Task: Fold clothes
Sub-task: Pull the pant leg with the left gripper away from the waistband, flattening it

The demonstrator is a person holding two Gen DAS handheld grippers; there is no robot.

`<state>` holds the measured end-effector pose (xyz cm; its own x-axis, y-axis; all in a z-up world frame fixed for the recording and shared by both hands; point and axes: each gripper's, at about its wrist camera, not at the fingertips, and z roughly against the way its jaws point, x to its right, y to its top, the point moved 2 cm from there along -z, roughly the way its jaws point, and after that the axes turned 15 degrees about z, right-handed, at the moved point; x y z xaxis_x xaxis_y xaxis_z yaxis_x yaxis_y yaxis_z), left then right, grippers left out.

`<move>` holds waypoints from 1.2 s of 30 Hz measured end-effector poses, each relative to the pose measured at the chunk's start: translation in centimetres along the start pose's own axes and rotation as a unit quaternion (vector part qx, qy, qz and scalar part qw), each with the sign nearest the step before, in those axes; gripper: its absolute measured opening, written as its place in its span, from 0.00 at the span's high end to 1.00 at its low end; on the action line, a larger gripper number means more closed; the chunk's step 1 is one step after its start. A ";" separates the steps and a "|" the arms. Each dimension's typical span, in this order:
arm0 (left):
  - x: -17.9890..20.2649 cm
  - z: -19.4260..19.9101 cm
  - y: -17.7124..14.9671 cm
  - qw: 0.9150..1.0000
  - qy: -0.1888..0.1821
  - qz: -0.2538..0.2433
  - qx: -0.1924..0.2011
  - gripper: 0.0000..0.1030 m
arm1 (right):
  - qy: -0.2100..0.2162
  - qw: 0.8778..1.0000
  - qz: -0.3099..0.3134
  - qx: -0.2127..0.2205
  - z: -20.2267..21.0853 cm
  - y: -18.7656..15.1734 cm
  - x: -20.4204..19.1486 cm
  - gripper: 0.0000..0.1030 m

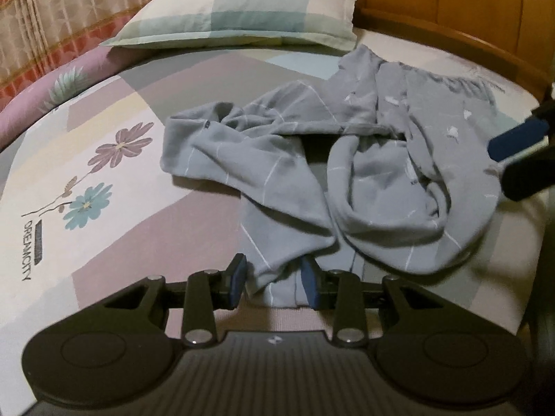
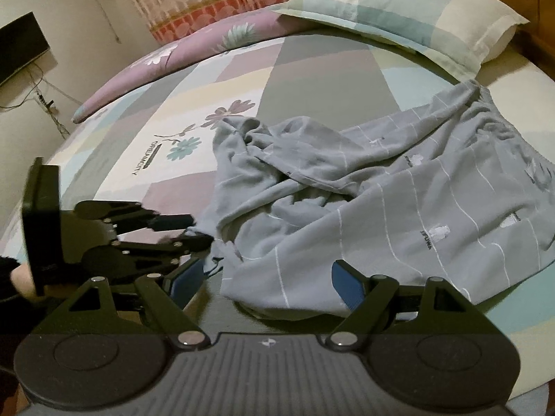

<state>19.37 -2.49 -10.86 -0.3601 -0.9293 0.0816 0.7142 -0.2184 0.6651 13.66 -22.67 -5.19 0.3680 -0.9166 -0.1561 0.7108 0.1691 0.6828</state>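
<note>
With the grey trousers (image 1: 347, 173) lying crumpled on the bedsheet (image 1: 104, 138), the left gripper (image 1: 274, 282) is seemingly closing, fingers part-spread, around a leg cuff while the right gripper (image 2: 267, 286) is hovering agape over the near edge, so spreading flat is coming next.

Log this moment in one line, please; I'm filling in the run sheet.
stage: grasping | left gripper: open around hem of grey garment | right gripper: open at its near edge | garment: crumpled on bed, unfolded
</note>
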 end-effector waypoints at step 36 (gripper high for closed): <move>-24.0 -2.8 10.6 0.962 0.201 0.187 -0.001 1.00 | -0.018 0.999 -0.010 -0.025 -2.7 1.3 1.3 0.18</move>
<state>37.23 16.69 -7.83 0.1825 -0.9830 0.0217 0.7501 0.1535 0.6433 16.66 -22.62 -6.42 0.3323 -0.9325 -0.1417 0.7464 0.1681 0.6439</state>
